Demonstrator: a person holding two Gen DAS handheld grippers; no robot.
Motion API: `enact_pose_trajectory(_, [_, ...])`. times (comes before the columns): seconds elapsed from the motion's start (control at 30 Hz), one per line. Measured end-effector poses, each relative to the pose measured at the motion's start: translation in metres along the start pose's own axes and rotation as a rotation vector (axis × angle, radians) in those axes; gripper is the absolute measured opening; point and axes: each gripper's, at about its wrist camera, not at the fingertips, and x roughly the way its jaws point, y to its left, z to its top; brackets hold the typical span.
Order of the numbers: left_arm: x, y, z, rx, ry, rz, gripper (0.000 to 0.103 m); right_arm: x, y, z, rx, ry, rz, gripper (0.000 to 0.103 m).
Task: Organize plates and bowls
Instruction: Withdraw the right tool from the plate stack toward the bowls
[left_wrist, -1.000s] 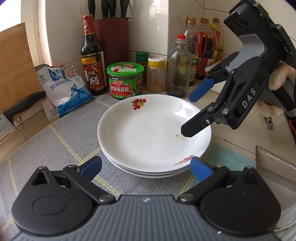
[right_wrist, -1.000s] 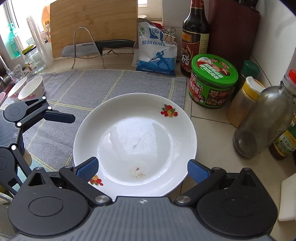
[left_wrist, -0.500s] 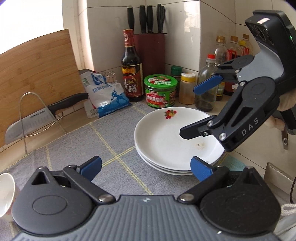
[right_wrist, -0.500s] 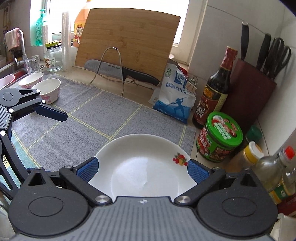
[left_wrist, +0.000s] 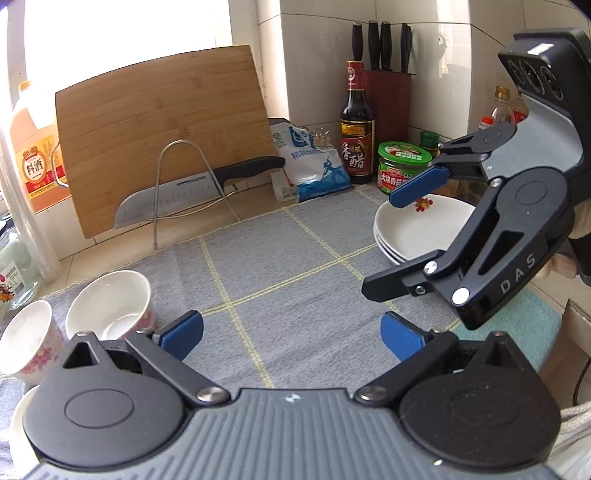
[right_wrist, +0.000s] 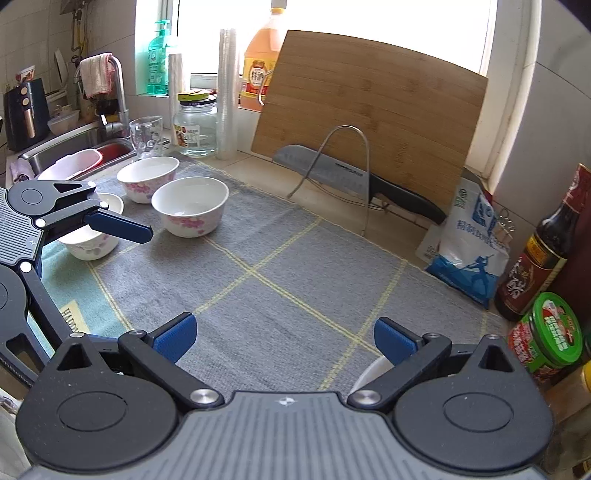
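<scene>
Two grippers, both empty with jaws spread wide, have pulled back from the plate stack (left_wrist: 424, 232) within the last second. A second ago the left gripper (left_wrist: 291, 334) sat close over the stack and the right gripper (left_wrist: 400, 240) hung directly above the top plate; now the stack is set off to the right side of the left wrist view, at the far right corner of the grey mat (left_wrist: 280, 266), just in front of the green-lidded jar (left_wrist: 404, 168). The right wrist view shows only a sliver of white rim (right_wrist: 369, 373) at its lower right, beneath that gripper's own right finger. At least three plates are nested and sit level, none touched by either tool. Judged from this, the plate portion of the task appears finished. Both cameras now face the bowls: two flower-patterned bowls (right_wrist: 190, 205) (right_wrist: 147, 177) stand side by side on the mat's far left, and a third bowl (right_wrist: 90, 236) lies partly hidden behind the left gripper (right_wrist: 122, 227) as seen from the right wrist. These bowls stand separately, not nested, so the remaining work is likely to stack them. The left gripper is nearest, with one bowl (left_wrist: 110, 306) just beside its left finger.
</scene>
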Motion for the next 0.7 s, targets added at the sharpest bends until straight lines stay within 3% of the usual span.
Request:
enact_pose_trajectory(0.13, [-0.022,0.036,-0.016,-0.007,0.007,0.022,0.102,0.019,0.035,0.016,0.004,0.019,0.028,0.103])
enact_pose_trajectory(0.33, [-0.046,0.086,-0.038,-0.014,0.036,0.058,0.102,0.043,0.085,0.035,-0.016,0.029,-0.001,0.103])
enact_pose_trajectory(0.7, [-0.064,0.154,-0.061,-0.005,0.086,0.114,0.102,0.079,0.144,0.037,-0.064,0.074,0.024,0.103])
